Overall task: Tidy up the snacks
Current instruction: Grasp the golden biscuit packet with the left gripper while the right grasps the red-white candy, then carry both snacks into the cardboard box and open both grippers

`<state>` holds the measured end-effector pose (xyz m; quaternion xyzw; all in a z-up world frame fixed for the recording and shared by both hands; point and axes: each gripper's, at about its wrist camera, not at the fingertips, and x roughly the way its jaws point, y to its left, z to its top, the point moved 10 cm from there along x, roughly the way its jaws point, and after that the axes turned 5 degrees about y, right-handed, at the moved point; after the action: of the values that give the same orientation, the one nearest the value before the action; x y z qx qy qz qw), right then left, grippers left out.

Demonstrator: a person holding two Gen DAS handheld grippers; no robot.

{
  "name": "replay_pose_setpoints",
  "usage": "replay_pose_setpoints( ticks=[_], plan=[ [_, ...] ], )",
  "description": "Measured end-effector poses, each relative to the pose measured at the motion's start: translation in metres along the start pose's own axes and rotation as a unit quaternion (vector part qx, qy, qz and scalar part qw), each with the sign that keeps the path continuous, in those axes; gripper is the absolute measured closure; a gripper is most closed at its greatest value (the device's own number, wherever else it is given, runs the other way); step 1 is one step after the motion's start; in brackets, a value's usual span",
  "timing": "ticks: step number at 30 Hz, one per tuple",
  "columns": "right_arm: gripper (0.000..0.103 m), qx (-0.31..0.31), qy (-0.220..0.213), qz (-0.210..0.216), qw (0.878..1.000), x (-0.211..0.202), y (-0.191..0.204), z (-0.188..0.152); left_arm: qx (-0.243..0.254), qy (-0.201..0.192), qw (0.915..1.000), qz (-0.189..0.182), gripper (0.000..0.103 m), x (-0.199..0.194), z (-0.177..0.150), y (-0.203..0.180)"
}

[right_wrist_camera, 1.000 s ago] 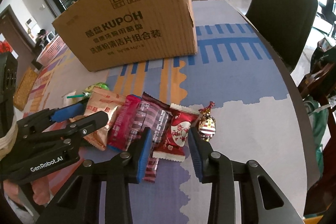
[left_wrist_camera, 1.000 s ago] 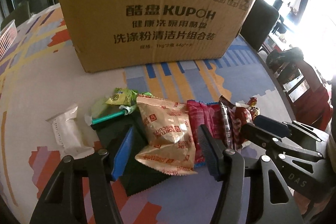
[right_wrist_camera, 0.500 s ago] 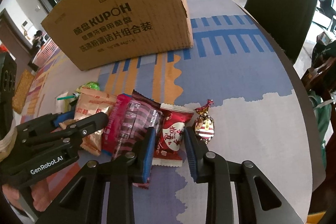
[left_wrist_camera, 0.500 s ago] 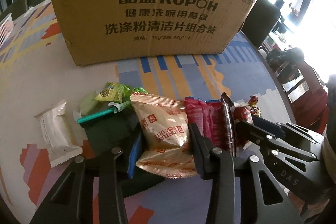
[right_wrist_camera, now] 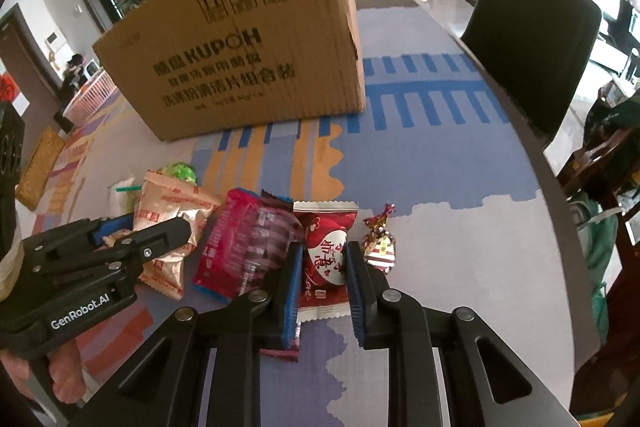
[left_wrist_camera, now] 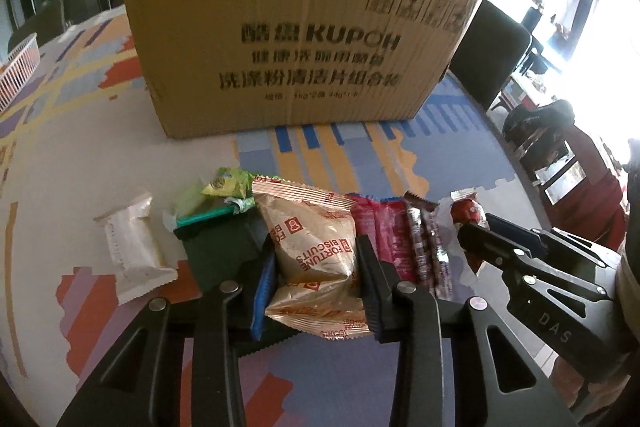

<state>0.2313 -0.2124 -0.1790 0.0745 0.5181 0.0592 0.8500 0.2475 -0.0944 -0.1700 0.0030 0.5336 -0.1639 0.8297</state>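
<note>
A row of snack packets lies on the patterned table in front of a big cardboard box (left_wrist_camera: 296, 39). My left gripper (left_wrist_camera: 316, 263) is shut on the golden Fortune biscuit packet (left_wrist_camera: 316, 243), its blue pads pressing both sides. My right gripper (right_wrist_camera: 320, 267) is shut on the red heart-print packet (right_wrist_camera: 326, 251). The golden packet also shows in the right wrist view (right_wrist_camera: 172, 211), held by the left gripper (right_wrist_camera: 132, 231). Between them lie pink and dark red packets (right_wrist_camera: 244, 247). A small foil candy (right_wrist_camera: 380, 243) lies just right of the right gripper.
A white packet (left_wrist_camera: 128, 247), a green packet (left_wrist_camera: 226, 183), a teal stick and a dark green packet (left_wrist_camera: 216, 247) lie left of the left gripper. A black chair (right_wrist_camera: 532, 39) stands at the table's right edge. A white basket (left_wrist_camera: 18, 75) sits far left.
Both grippers have closed from open onto their packets: the left on the golden biscuit packet, the right on the red heart-print packet. Both cameras have risen slightly.
</note>
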Motion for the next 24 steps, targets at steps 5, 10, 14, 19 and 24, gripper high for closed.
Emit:
replay_pose_setpoints(
  ticks=[5, 10, 14, 19, 24],
  plan=[
    [0.081, -0.009, -0.021, 0.009, 1.000, -0.018, 0.008, 0.006, 0.001, -0.023, 0.9997, 0.000, 0.066, -0.020, 0.007, -0.003],
    [0.081, -0.016, -0.042, 0.018, 0.999, -0.036, 0.016, 0.015, 0.006, -0.054, 0.9985, 0.000, 0.066, -0.045, 0.016, -0.007],
    [0.081, -0.022, -0.062, 0.026, 0.997, -0.051, 0.022, 0.024, 0.011, -0.080, 0.9967, -0.002, 0.066, -0.064, 0.026, -0.013],
    [0.081, -0.027, -0.091, 0.032, 0.995, -0.072, 0.027, 0.039, 0.017, -0.110, 0.9938, -0.004, 0.066, -0.085, 0.038, -0.017],
    [0.081, -0.031, -0.118, 0.036, 0.992, -0.088, 0.032, 0.053, 0.023, -0.137, 0.9903, -0.003, 0.066, -0.104, 0.052, -0.019]
  ],
)
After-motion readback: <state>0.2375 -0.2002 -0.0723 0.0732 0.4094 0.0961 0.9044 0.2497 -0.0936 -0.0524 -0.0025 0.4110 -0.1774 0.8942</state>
